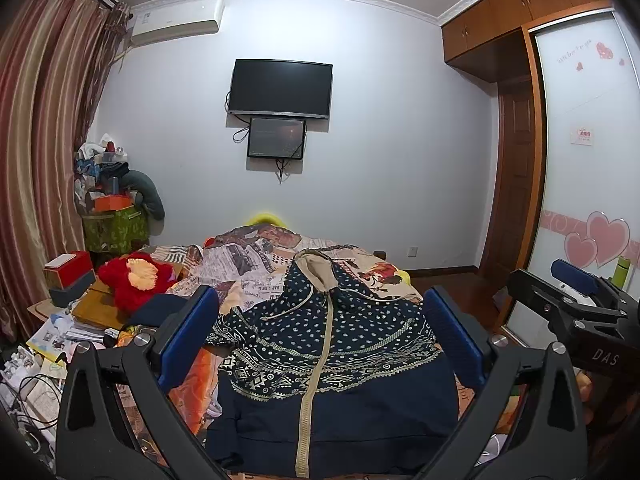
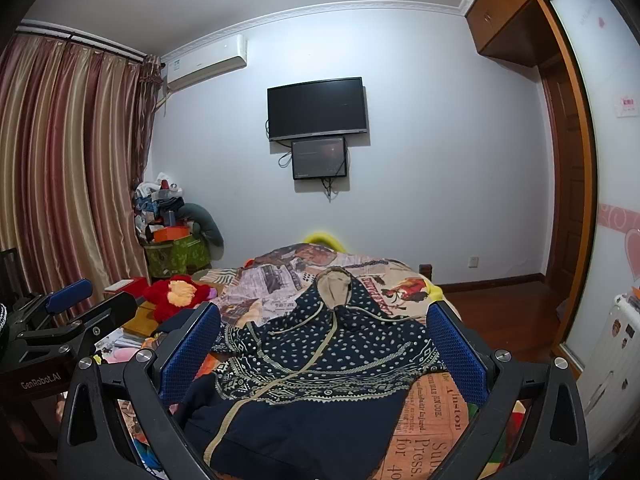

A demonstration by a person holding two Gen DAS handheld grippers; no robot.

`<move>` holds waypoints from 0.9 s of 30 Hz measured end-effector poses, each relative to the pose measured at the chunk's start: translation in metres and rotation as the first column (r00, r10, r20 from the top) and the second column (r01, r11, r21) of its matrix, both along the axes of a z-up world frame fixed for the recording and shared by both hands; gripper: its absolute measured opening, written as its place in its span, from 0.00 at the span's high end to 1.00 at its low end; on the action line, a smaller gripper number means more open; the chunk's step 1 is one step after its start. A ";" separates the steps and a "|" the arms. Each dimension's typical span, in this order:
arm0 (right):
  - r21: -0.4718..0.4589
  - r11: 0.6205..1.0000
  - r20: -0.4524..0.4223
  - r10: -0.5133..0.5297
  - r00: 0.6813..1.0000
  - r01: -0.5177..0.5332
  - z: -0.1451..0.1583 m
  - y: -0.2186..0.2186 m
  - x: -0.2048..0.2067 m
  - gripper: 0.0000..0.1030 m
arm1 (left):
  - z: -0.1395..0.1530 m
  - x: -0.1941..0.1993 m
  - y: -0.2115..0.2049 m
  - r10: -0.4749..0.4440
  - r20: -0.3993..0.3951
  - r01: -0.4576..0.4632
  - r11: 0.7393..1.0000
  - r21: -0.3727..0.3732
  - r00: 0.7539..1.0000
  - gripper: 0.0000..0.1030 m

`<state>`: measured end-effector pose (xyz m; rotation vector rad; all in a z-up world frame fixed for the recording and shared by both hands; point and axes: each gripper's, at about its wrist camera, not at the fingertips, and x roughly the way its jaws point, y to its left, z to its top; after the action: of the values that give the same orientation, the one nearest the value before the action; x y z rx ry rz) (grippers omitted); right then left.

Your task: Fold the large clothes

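**Both grippers poised over the hoodie**

Fingers of the left gripper (image 1: pixel 320 336) and right gripper (image 2: pixel 324 344) are spread wide, pinching nothing. Ahead and below them the hoodie (image 1: pixel 328 360) lies face-up on the bed (image 2: pixel 432 432), long axis running away, hood toward the far edge. Navy, dotted, tan zipper (image 1: pixel 316 380). Neither looks nearer.

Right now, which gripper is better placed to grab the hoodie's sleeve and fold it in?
Probably the left gripper: the bunched sleeve of the hoodie lies near its side. The right gripper faces the other edge. Both jaws stand open.
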<state>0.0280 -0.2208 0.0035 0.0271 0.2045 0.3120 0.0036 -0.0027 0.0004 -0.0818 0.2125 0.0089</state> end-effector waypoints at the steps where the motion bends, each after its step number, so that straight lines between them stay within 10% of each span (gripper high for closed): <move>1: 0.000 1.000 0.001 -0.001 1.000 0.001 0.000 0.000 -0.001 0.00 | 0.000 0.000 0.000 0.000 0.000 0.000 1.000 0.000 1.000 0.00; 27: -0.001 1.000 0.000 -0.001 1.000 0.001 0.001 -0.003 -0.003 0.00 | -0.004 0.008 -0.001 -0.006 -0.008 0.006 1.000 0.001 1.000 0.00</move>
<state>0.0253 -0.2241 0.0048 0.0267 0.2044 0.3111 0.0121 -0.0034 -0.0038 -0.0797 0.2204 0.0031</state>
